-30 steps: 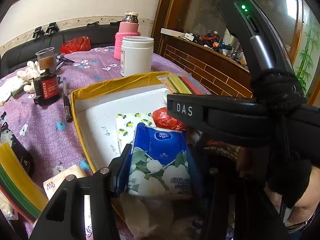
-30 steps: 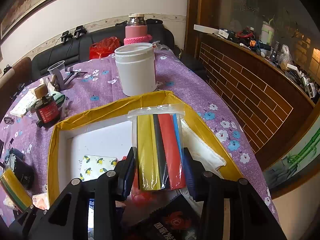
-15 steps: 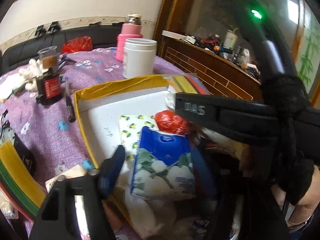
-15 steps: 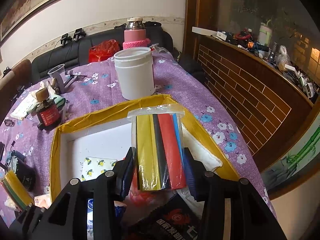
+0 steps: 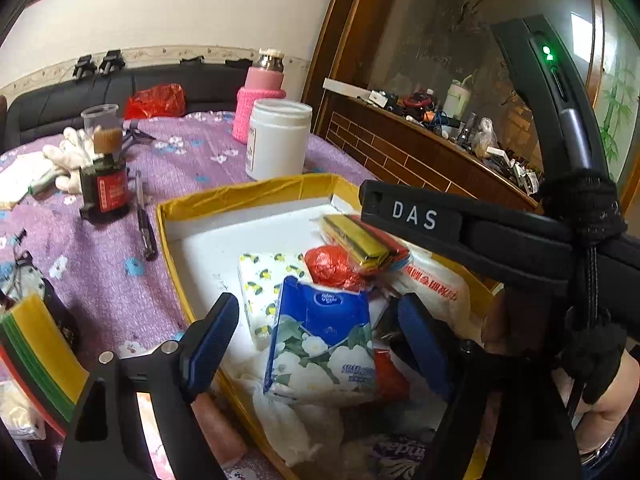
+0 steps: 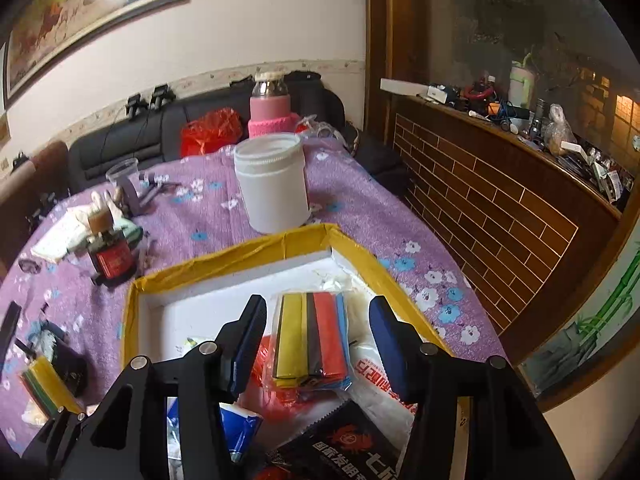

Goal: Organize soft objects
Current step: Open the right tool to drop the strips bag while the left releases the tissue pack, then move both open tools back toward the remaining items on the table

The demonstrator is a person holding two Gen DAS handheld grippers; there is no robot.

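Tissue pack (image 5: 320, 344) and bag of coloured strips (image 6: 310, 340) lie released inside the yellow box (image 5: 240, 196), both the left gripper (image 5: 320, 332) and right gripper (image 6: 316, 344) opening around them, so lift straight without snagging.

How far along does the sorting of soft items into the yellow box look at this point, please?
Done: the blue tissue pack and the bag of coloured strips lie in the yellow box. In hand: nothing; the left gripper and right gripper are opening, pads clear. Left: another strip bundle on the tablecloth.
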